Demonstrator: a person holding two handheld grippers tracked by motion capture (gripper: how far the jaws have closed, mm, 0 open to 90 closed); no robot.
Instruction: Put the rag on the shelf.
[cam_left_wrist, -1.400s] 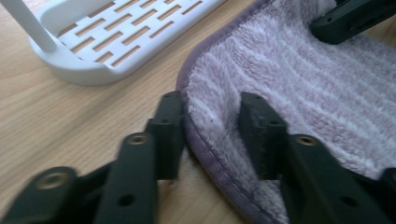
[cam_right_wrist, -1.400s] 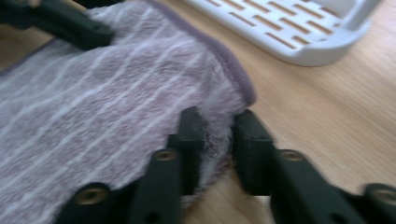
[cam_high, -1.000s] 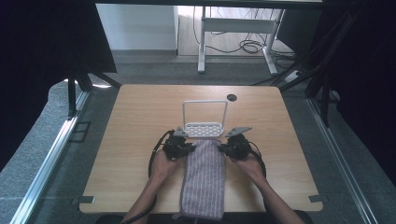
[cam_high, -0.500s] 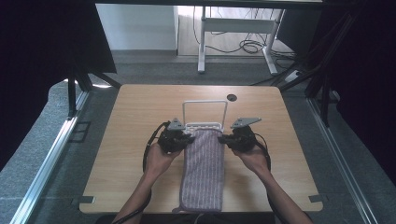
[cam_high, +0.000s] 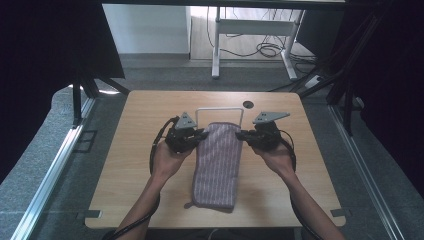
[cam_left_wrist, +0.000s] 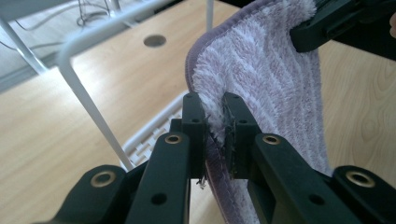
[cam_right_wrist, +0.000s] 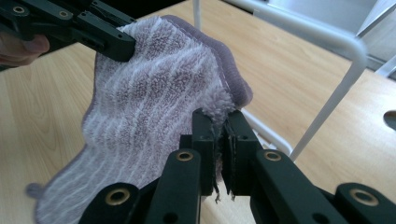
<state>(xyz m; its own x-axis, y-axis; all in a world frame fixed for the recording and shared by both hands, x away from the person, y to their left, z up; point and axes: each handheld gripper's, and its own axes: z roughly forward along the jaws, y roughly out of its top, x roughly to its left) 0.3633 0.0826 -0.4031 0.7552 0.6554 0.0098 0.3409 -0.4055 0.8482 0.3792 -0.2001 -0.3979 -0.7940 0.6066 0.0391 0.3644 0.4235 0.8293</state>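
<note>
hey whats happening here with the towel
A person holds a gripper in each hand, and both are clamped on the far end of a purple striped towel. The left gripper pinches its left corner, the right gripper its right. That end is raised in front of a white wire rack; the rest lies on the wooden table.

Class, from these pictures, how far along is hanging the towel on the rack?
Done: both far corners of the purple striped towel are pinched, by the left gripper and right gripper. In hand: that end is raised beside the white wire rack. Left: draping it over the rack's bar.
</note>
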